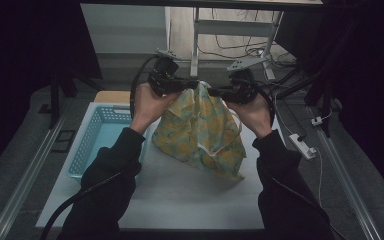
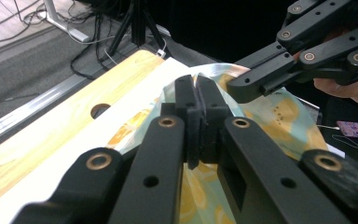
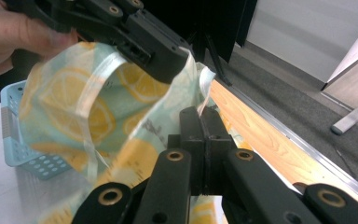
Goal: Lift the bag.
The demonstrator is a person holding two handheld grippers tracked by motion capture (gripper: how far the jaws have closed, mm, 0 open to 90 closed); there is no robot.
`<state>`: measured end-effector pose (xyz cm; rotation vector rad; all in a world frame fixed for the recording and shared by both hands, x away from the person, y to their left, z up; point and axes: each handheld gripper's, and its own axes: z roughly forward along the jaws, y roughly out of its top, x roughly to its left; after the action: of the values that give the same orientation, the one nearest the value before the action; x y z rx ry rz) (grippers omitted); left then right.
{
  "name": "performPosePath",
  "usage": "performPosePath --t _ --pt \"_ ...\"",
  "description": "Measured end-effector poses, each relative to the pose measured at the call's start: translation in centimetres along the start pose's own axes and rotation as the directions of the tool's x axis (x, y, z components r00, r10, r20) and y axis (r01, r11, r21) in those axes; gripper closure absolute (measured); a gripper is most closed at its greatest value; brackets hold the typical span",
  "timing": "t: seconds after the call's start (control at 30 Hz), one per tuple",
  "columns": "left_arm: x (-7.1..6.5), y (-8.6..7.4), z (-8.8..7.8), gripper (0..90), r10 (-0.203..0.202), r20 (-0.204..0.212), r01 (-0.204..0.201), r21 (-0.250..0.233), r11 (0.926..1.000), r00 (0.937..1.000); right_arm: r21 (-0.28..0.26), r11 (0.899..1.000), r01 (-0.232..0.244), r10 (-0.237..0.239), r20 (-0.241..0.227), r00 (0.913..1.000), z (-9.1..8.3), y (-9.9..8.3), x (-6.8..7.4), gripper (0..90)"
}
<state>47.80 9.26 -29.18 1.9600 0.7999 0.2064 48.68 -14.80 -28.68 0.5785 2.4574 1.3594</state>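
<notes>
Both grippers held up a lemon-print drawstring bag (image 1: pixel 200 130) above the white desk (image 1: pixel 190 195), just right of the light blue basket (image 1: pixel 92 145) that stood at the left side. The left gripper (image 1: pixel 192 85) had its jaws pressed together on the fabric at the top edge of the bag, and the right gripper (image 1: pixel 219 92) pinched the same edge a little to the right. In the left gripper view the jaws of the left gripper (image 2: pixel 196 88) were closed with cloth coming out on both sides. In the right gripper view the right gripper (image 3: pixel 199 119) was clamped the same way, near the white drawstring (image 3: pixel 91 102).

The step seemed to be opening the mouth of the bag, or carrying it toward the basket; I could not tell which. To do it well, the two grips should stay firm and at equal height, and the hands should move apart slowly, so that the thin fabric would not slip out. The lower corner of the bag rested near the desk and could drag.
</notes>
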Motion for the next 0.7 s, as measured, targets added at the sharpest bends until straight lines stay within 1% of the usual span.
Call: performPosePath --t 0.17,0.37,0.5,0.7 --pt "0.2 -0.5 0.7 88.8 0.0 -0.001 0.0 0.022 0.9998 1.0 0.01 1.0 -0.018 0.018 0.002 0.9998 0.5 -0.5 -0.3 89.1" --pt "0.3 -0.8 0.6 87.3 0.002 0.014 -0.002 0.019 0.9998 0.9999 0.007 0.999 -0.032 0.032 0.011 0.9994 0.3 -0.4 -0.4 83.8" --pt "0.0 -1.0 0.3 79.4 0.01 0.023 -0.01 0.016 0.9998 0.9997 -0.006 0.999 -0.037 0.037 0.016 0.9992 0.0 -0.3 -0.3 78.4" --pt "-0.5 -1.6 -0.6 64.2 0.044 0.024 -0.044 -0.007 0.999 0.9987 -0.011 0.999 -0.034 0.034 0.022 0.9992 -0.4 -0.3 -0.1 69.8"
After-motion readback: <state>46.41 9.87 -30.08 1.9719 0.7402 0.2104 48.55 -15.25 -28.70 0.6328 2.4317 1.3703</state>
